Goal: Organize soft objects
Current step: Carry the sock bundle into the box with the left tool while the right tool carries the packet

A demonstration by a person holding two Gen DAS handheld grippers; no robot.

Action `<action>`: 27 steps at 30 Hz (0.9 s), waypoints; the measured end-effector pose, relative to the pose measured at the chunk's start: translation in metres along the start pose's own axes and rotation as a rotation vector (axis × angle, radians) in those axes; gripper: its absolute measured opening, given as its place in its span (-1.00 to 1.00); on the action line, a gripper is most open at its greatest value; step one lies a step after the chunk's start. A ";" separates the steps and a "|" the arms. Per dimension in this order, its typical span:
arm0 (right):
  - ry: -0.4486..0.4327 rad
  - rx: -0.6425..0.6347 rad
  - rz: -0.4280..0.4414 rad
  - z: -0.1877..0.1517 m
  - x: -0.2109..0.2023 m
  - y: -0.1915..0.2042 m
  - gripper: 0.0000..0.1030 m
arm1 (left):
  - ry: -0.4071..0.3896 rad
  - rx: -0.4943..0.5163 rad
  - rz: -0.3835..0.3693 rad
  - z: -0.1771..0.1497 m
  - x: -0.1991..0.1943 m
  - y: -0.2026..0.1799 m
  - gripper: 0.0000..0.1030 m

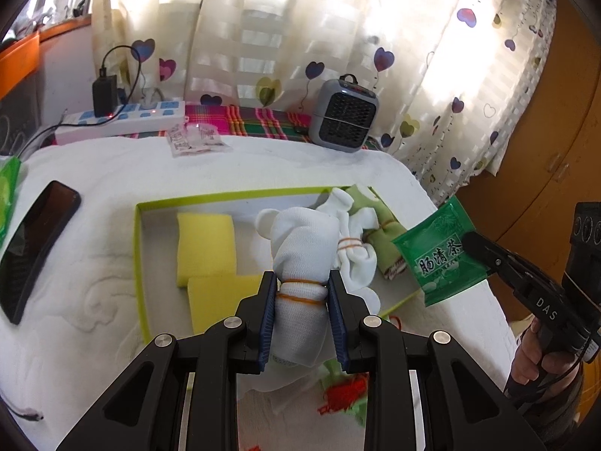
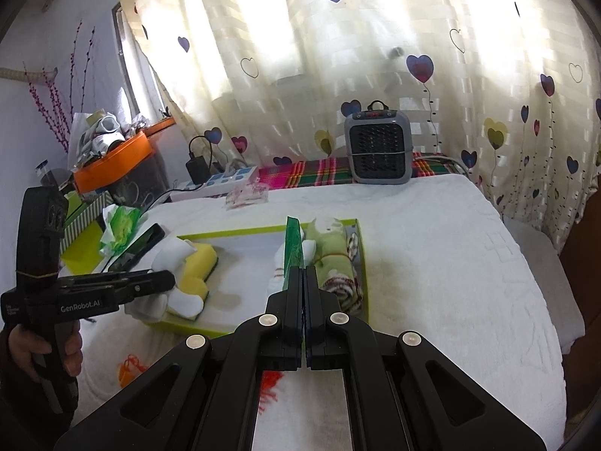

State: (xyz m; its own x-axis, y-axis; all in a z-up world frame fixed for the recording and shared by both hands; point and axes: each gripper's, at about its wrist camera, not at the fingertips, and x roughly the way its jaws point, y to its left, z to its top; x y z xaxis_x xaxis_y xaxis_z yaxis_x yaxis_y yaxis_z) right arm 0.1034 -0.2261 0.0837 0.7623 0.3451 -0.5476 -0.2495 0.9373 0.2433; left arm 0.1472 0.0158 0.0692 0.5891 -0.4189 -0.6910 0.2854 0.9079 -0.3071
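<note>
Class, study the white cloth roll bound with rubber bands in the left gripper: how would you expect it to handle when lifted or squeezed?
The white cloth roll is probably soft: it looks pinched where the left gripper clamps it. It likely feels light for its bulk, being knit fabric. The orange rubber bands should keep it from unrolling, though its loose top may flop.

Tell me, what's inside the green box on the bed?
Inside the green box lie yellow sponges, a white sock bundle and a green rolled cloth. The left gripper, holding a white roll, hides part of the box floor.
</note>
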 end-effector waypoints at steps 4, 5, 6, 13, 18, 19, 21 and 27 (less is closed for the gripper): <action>0.011 0.003 0.005 0.007 0.011 0.000 -0.99 | 0.002 -0.002 -0.005 0.008 0.009 -0.001 -0.52; 0.014 0.003 0.007 0.009 0.015 0.001 -0.99 | 0.005 -0.006 -0.003 0.009 0.010 0.000 -0.52; 0.014 0.002 0.007 0.010 0.017 0.002 -0.99 | 0.007 -0.012 -0.001 0.011 0.013 0.001 -0.52; 0.019 0.011 0.013 0.017 0.034 0.001 -0.99 | 0.020 -0.020 0.014 0.020 0.027 0.002 -0.52; 0.042 0.020 0.006 0.018 0.050 -0.002 -0.99 | 0.040 -0.028 0.029 0.024 0.042 0.005 -0.52; 0.045 0.021 0.005 0.018 0.052 -0.001 -0.99 | 0.049 -0.029 0.038 0.024 0.046 0.006 -0.52; 0.053 0.018 -0.003 0.017 0.058 -0.002 -0.99 | 0.055 -0.023 0.053 0.024 0.052 0.006 -0.52; 0.069 0.000 -0.038 0.014 0.069 -0.004 -0.99 | 0.060 -0.031 0.067 0.027 0.060 0.008 -0.52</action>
State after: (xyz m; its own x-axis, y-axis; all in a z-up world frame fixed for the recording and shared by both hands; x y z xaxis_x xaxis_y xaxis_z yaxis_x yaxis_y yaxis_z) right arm 0.1654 -0.2062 0.0557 0.7284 0.3121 -0.6099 -0.2216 0.9497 0.2214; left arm 0.2049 -0.0029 0.0429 0.5596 -0.3561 -0.7484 0.2226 0.9344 -0.2781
